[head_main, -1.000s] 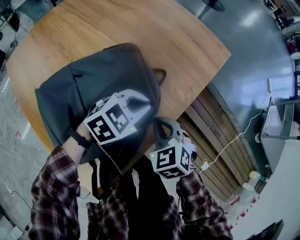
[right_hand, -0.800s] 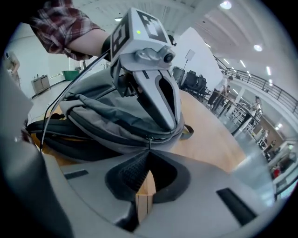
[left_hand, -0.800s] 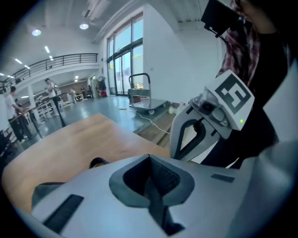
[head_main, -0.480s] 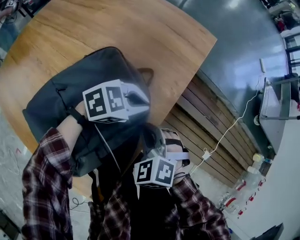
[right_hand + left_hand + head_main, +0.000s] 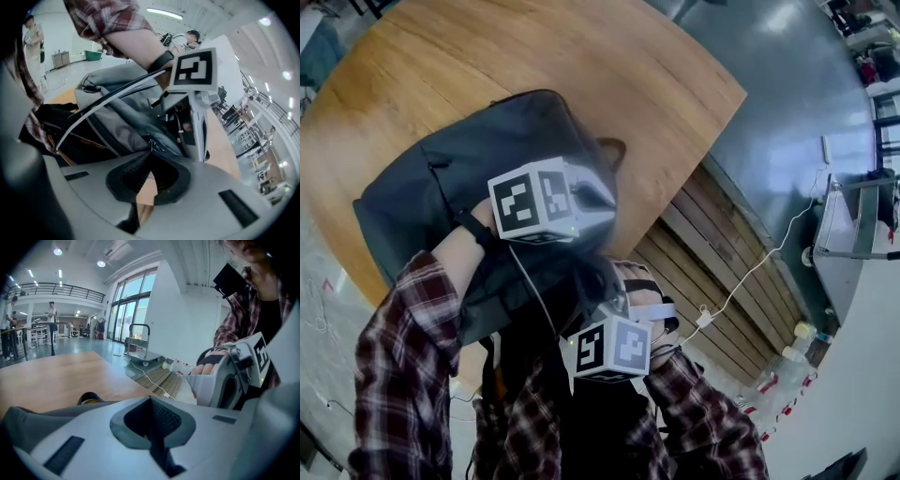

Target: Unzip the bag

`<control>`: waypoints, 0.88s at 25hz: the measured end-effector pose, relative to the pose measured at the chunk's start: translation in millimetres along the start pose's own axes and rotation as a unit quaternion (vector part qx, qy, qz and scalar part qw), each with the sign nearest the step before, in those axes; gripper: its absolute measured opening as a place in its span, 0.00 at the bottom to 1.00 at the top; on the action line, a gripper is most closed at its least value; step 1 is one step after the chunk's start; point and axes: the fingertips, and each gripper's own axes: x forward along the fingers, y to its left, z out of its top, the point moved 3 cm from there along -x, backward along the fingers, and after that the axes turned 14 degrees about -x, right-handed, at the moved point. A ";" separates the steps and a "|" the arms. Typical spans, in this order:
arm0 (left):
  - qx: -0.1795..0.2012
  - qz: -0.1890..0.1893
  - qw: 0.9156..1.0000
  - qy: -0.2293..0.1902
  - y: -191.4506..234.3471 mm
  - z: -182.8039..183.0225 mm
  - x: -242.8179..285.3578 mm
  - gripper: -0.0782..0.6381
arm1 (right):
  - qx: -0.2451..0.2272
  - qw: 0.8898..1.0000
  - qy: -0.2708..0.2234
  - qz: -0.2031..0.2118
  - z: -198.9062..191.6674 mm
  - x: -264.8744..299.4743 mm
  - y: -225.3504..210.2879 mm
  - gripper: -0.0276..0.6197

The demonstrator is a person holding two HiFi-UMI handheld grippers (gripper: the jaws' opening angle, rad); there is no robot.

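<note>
Bag (image 5: 478, 178): dark grey woven cloth, matt and softly creased.
Zip pull (image 5: 150, 143): a small piece of bright metal.
Desk (image 5: 534, 56): wood with a fine grain; it looked smooth, with a low sheen.
Left hand-held gripper (image 5: 151, 401): pale grey plastic, smooth and matt, with dark ribbed pads inside.
Right hand-held gripper (image 5: 150, 153): the same matt grey plastic and dark ribbed pads.
Marker cubes (image 5: 530, 202): matt white faces printed with black squares.
Sleeves (image 5: 398, 366): soft checked cloth.
Floor (image 5: 787, 103): grey and glossy; it mirrored the lights.
Planks (image 5: 722, 253): dull brown wood.
</note>
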 end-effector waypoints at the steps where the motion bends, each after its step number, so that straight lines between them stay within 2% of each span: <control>1: -0.003 0.012 1.000 -0.015 -0.7 0.4 -3.6 0.12 | 0.024 1.000 -0.011 0.000 -0.3 -1.2 -0.7 0.06; 3: -0.007 0.050 0.998 -0.044 -3.4 2.0 -16.4 0.12 | 0.079 0.996 -0.037 0.002 -0.3 -8.6 -3.4 0.06; 5: -0.014 0.094 0.993 -0.071 -9.9 1.9 -35.3 0.12 | 0.142 0.988 -0.066 0.004 -0.6 -23.7 -8.2 0.07; 7: -0.042 0.140 0.983 -0.111 -22.9 2.0 -58.7 0.12 | 0.191 0.978 -0.084 -0.001 -0.8 -42.4 -15.2 0.07; 8: -0.057 0.169 0.975 -0.134 -30.9 2.5 -71.9 0.12 | 0.207 0.974 -0.094 -0.005 1.0 -50.6 -20.8 0.07; 11: -0.094 0.261 0.943 -0.186 -59.7 2.2 -106.4 0.12 | 0.218 0.966 -0.138 -0.010 17.8 -70.9 -40.4 0.07; 15: -0.142 0.340 0.900 -0.233 -115.2 3.8 -135.4 0.12 | 0.198 0.962 -0.186 -0.017 51.3 -98.3 -55.3 0.07; 20: -0.199 0.436 0.823 -0.305 -175.5 -4.5 -186.6 0.12 | 0.178 0.950 -0.254 -0.015 103.5 -131.2 -61.7 0.06; 22: -0.215 0.457 0.797 -0.331 -198.8 -12.8 -204.0 0.12 | 0.176 0.946 -0.273 -0.016 123.7 -148.4 -59.0 0.06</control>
